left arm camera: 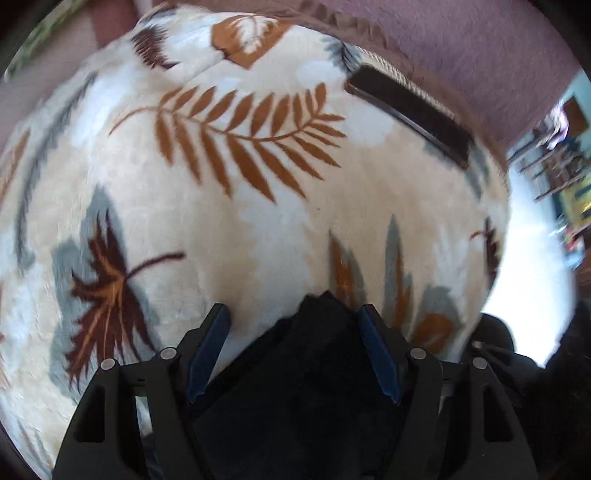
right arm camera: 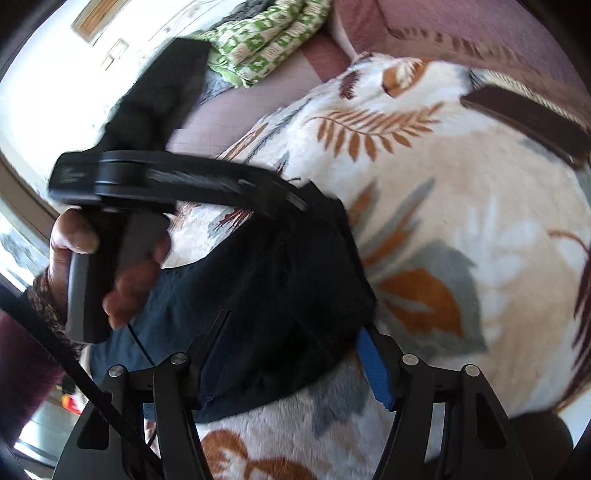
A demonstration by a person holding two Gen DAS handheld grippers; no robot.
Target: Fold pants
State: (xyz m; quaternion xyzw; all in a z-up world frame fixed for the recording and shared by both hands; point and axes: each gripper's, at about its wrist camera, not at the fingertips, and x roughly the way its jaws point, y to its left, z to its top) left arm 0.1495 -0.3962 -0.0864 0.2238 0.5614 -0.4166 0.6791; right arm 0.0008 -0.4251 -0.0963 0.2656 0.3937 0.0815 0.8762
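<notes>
On the leaf-print blanket (right arm camera: 461, 206), the dark pants (right arm camera: 266, 295) lie as a folded bundle; long axis in the right wrist view runs from lower left, near the person's hand (right arm camera: 110, 273), up to a corner at upper right that points toward the dark phone (right arm camera: 528, 118); phone sits well apart from the pants, at the blanket's far edge beside the mauve couch back (right arm camera: 480, 22); left gripper (left arm camera: 293, 314) hangs steeply over that bundle, jaws spread, blue pads either side of a peaked fold of pants and not pressing it; released; right gripper (right arm camera: 295, 325) has jaws spread too, straddling the near edge of the pants, pads clear of the fabric as far as the blur allows; green patterned cloth (right arm camera: 266, 40) lies beyond the blanket, far from the pants.
</notes>
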